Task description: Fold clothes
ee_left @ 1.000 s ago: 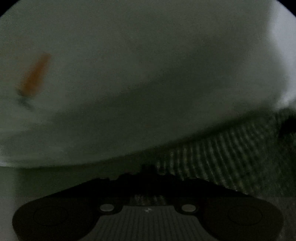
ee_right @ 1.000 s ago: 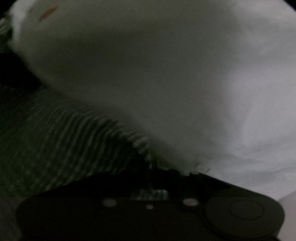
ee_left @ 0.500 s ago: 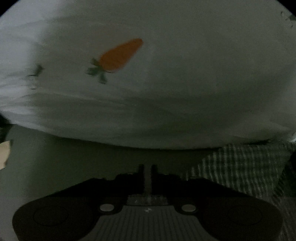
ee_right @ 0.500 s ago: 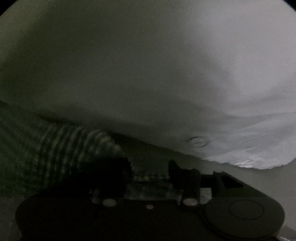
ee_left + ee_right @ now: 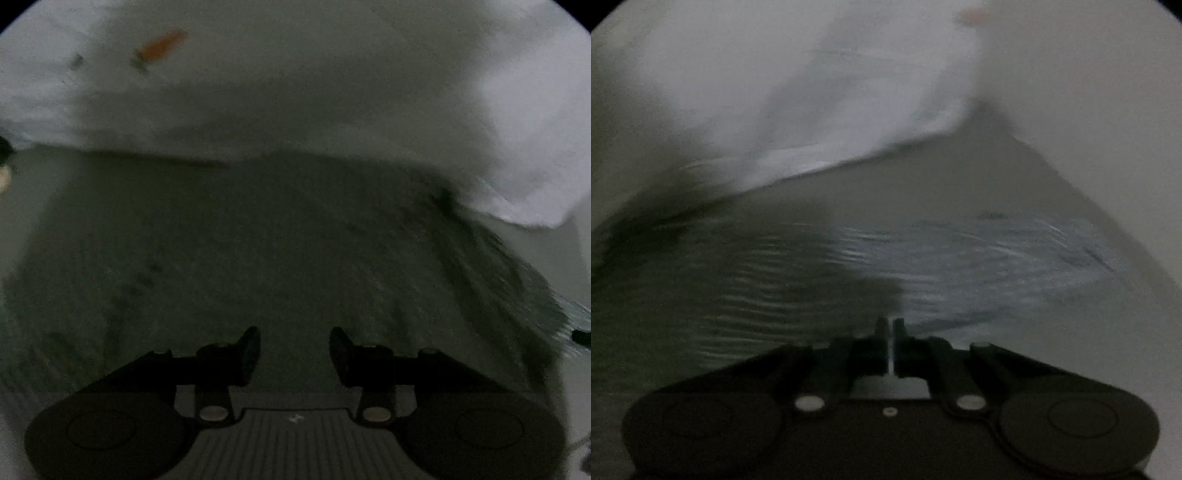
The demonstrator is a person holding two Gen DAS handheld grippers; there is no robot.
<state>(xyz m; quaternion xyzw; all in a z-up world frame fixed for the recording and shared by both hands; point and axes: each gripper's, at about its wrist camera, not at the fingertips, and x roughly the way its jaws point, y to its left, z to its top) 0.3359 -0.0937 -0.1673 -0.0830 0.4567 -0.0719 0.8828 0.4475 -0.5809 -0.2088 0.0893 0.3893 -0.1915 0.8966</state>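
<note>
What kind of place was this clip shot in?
Likely a dim room at home, on a pale surface, perhaps a table or bed. Clues: a white garment with a carrot print and dark checked cloth.

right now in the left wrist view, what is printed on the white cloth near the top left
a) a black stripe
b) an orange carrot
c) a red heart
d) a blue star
b: the white cloth carries a small orange carrot print with a green top, blurred but clear in colour and shape, well beyond the left claw, whose jaws are opening with nothing between them.
</note>
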